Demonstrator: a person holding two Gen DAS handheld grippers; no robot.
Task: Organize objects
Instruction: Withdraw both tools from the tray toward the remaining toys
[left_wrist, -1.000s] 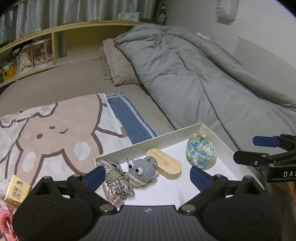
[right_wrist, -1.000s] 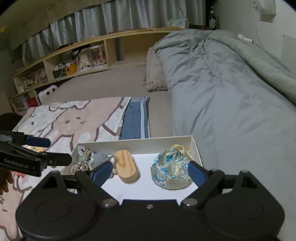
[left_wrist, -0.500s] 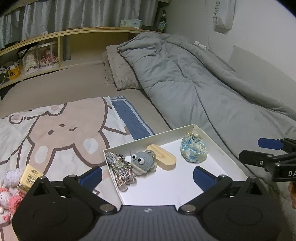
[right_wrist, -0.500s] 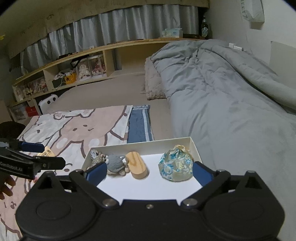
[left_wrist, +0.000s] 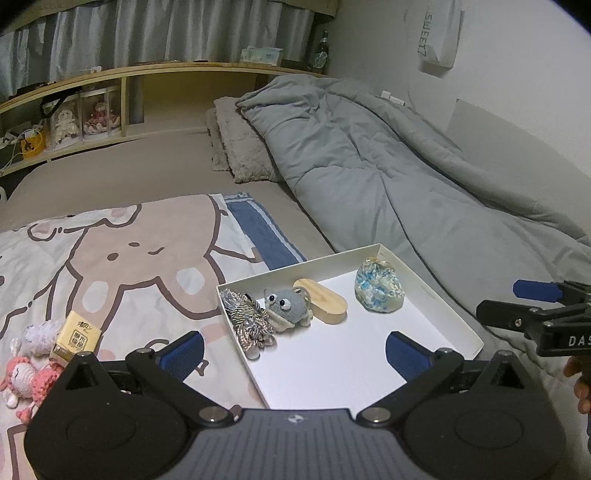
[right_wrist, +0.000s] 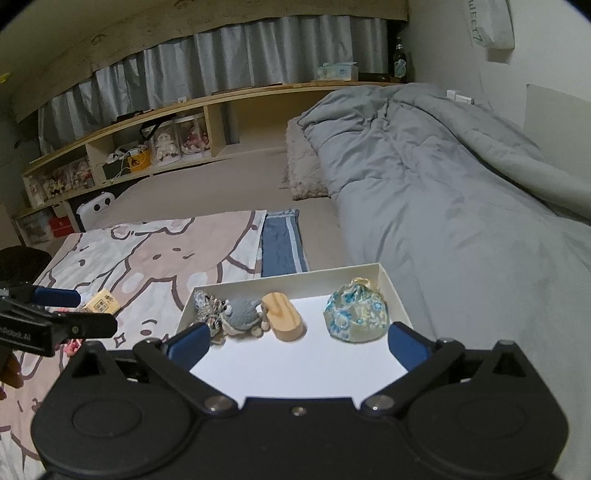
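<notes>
Each black plastic two-finger gripper (left_wrist: 295, 349) (right_wrist: 297, 341) has blue ribbed fingertip pads (left_wrist: 404, 354), silver pivot screws and white side lettering.

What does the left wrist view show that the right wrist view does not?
Only the left wrist view: pink and white plush toys on the cartoon blanket, beside the yellow packet.

Only the right wrist view: a white case and a dark round object at the bed's far left.

Both: the white box holding a tassel bundle, grey crochet toy, wooden block and floral pouch, the grey duvet, and both grippers open and empty.
</notes>
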